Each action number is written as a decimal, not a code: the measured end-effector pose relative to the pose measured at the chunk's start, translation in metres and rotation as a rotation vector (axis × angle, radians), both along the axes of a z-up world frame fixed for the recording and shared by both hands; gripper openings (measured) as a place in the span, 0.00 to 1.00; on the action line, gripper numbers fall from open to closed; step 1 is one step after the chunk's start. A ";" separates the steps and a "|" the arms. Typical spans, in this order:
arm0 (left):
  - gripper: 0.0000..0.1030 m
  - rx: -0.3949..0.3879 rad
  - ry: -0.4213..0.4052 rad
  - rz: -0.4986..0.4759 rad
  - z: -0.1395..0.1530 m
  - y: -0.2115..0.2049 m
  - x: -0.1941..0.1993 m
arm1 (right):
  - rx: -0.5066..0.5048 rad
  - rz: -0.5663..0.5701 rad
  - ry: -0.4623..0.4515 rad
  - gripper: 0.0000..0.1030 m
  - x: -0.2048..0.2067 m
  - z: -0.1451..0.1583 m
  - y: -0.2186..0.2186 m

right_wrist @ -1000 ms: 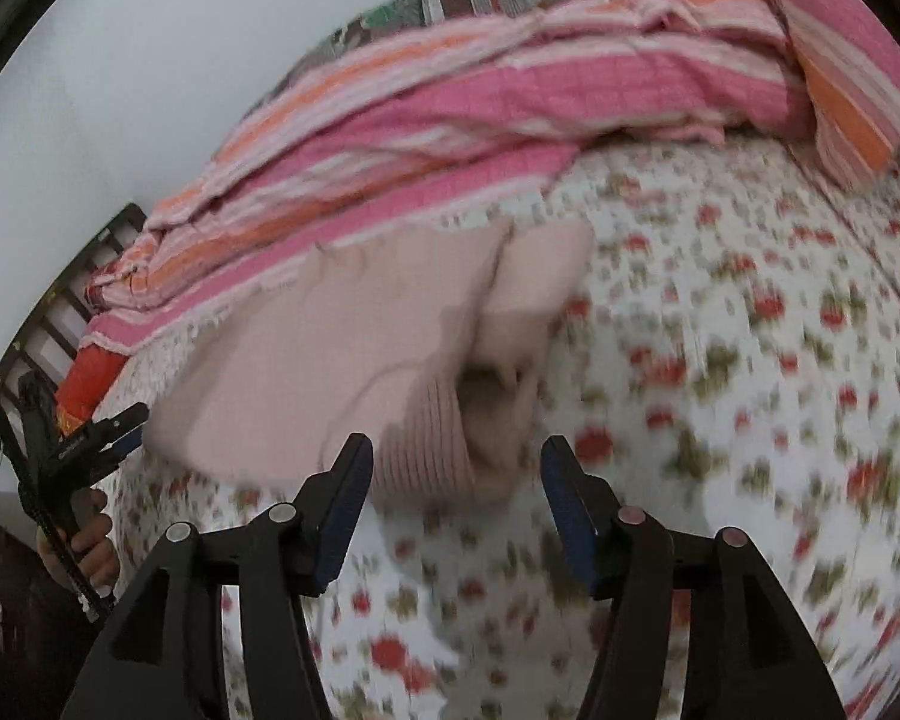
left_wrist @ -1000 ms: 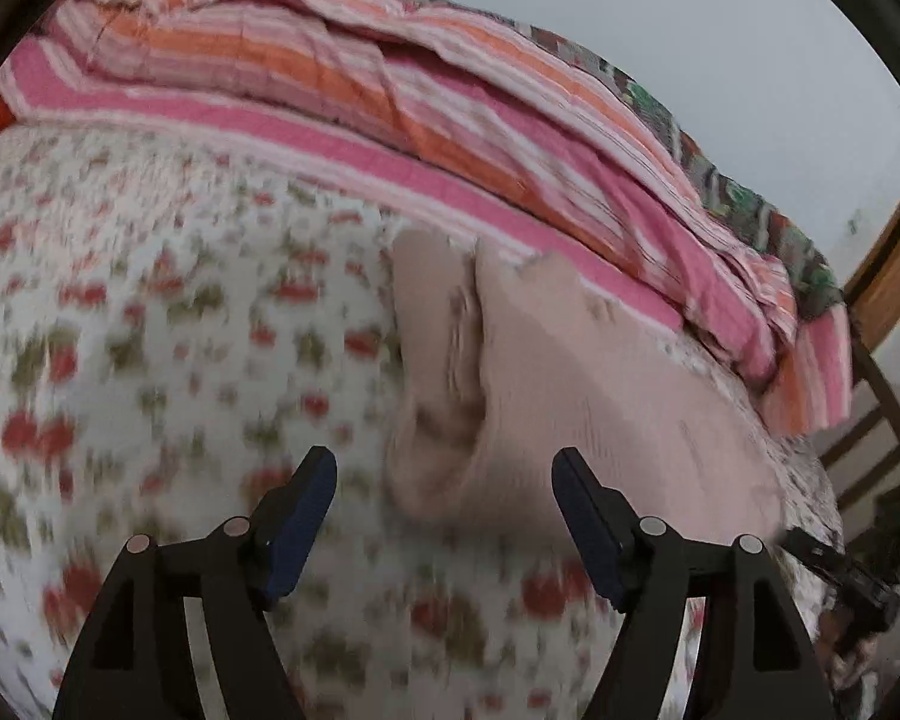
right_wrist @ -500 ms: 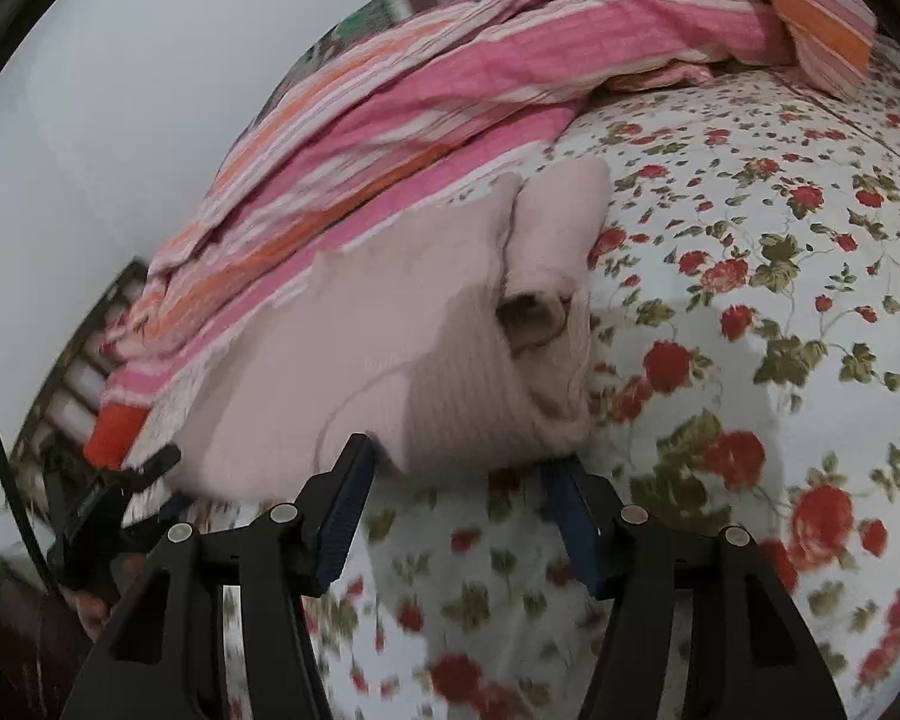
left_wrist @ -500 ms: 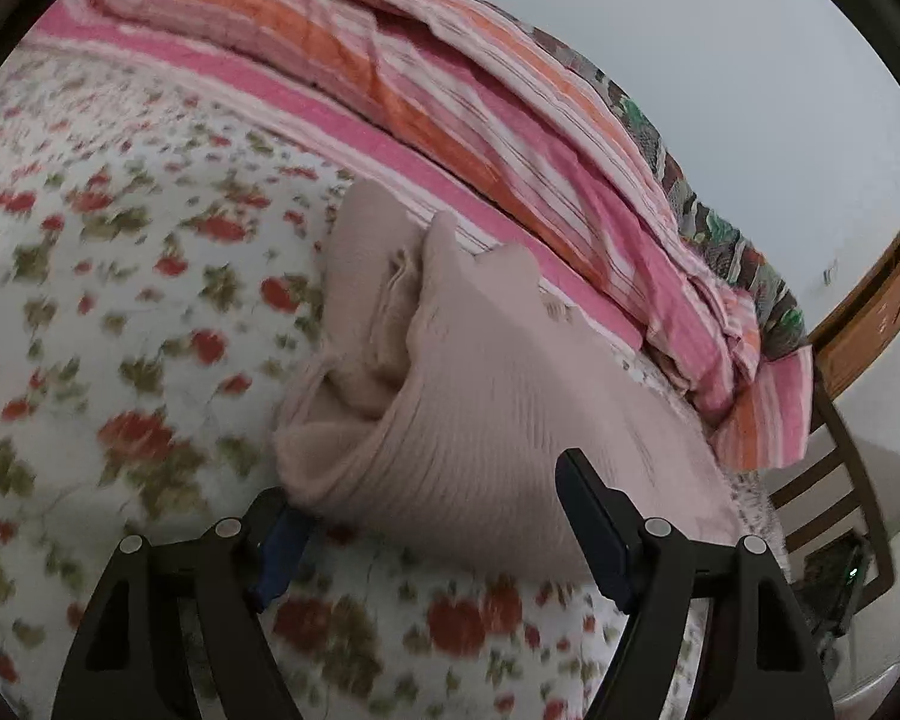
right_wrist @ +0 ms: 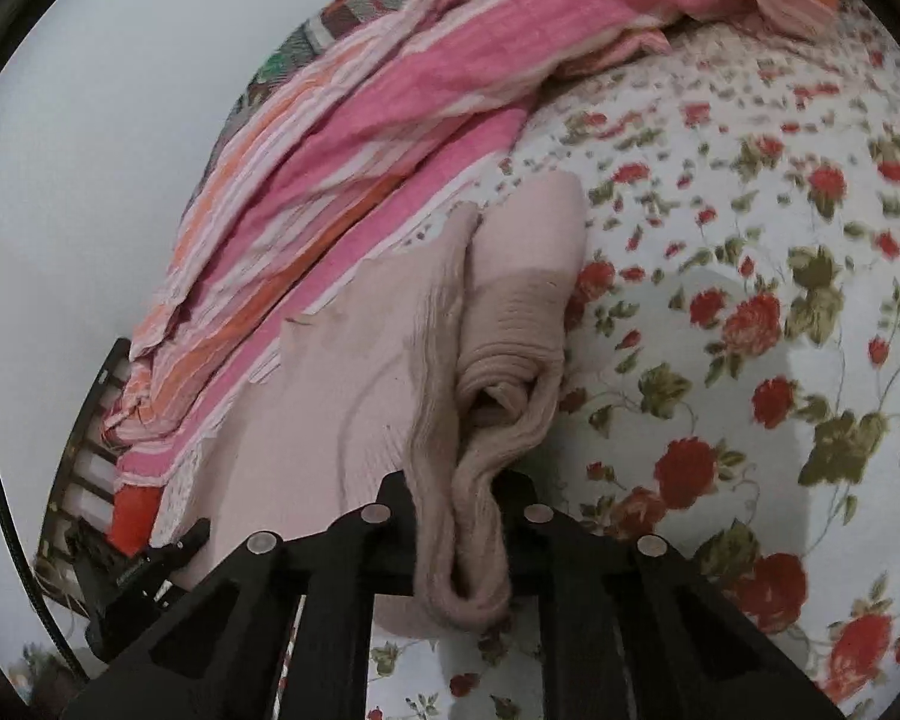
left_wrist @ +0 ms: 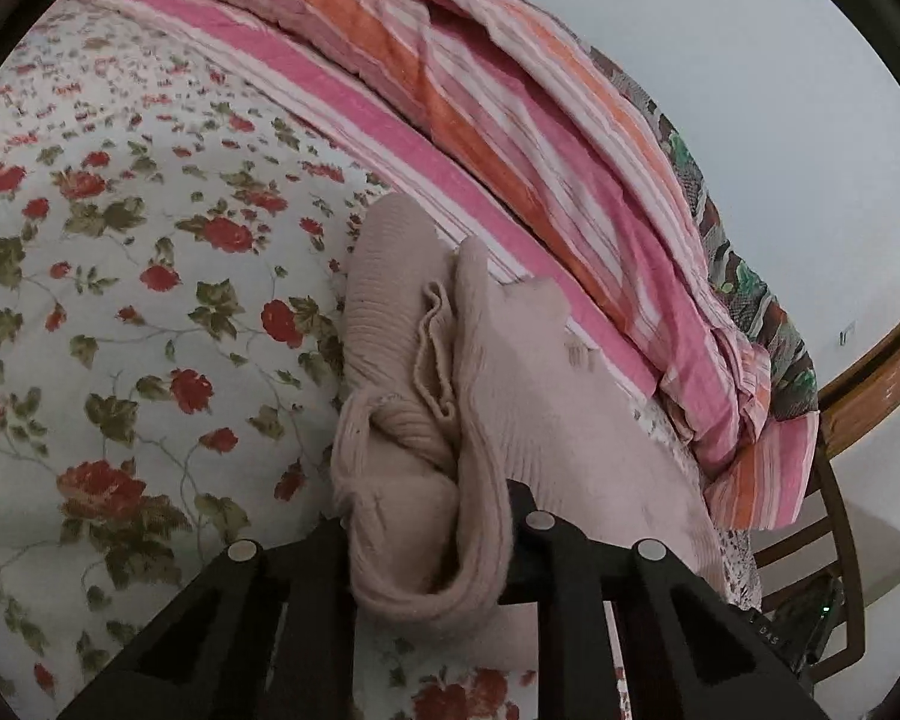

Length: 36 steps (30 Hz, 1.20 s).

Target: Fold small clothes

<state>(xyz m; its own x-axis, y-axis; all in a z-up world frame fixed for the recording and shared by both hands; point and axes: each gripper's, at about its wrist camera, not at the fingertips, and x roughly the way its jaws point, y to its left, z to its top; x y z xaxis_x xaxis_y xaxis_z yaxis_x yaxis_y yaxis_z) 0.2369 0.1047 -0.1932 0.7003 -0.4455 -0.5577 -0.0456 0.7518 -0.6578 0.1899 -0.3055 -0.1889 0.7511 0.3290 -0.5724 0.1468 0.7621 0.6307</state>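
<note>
Floral bedsheet (left_wrist: pixel 120 300); pink knit garment (left_wrist: pixel 510 396) hides both grippers' fingertips.

A bed (left_wrist: pixel 120 312) in a white sheet printed with red roses is filling the room's foreground, a pink and orange striped blanket (left_wrist: pixel 510 138) is lying bunched along its far side against a plain pale wall (left_wrist: pixel 720 30), and a wooden chair (left_wrist: pixel 834 516) is standing beside it.

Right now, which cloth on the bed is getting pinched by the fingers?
The plain beige knit garment, pinched by both grippers. The striped pink-and-orange blanket and flowery bedsheet lie untouched.
</note>
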 end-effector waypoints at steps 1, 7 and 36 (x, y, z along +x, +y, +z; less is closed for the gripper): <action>0.16 0.009 -0.003 -0.002 0.002 -0.001 -0.004 | -0.003 0.001 -0.006 0.09 -0.003 0.003 0.000; 0.16 0.058 -0.018 -0.034 0.010 -0.004 -0.038 | 0.002 0.011 -0.008 0.09 -0.028 0.012 -0.001; 0.59 0.365 -0.210 -0.094 0.093 -0.030 -0.050 | -0.502 0.018 -0.142 0.41 -0.072 0.091 0.027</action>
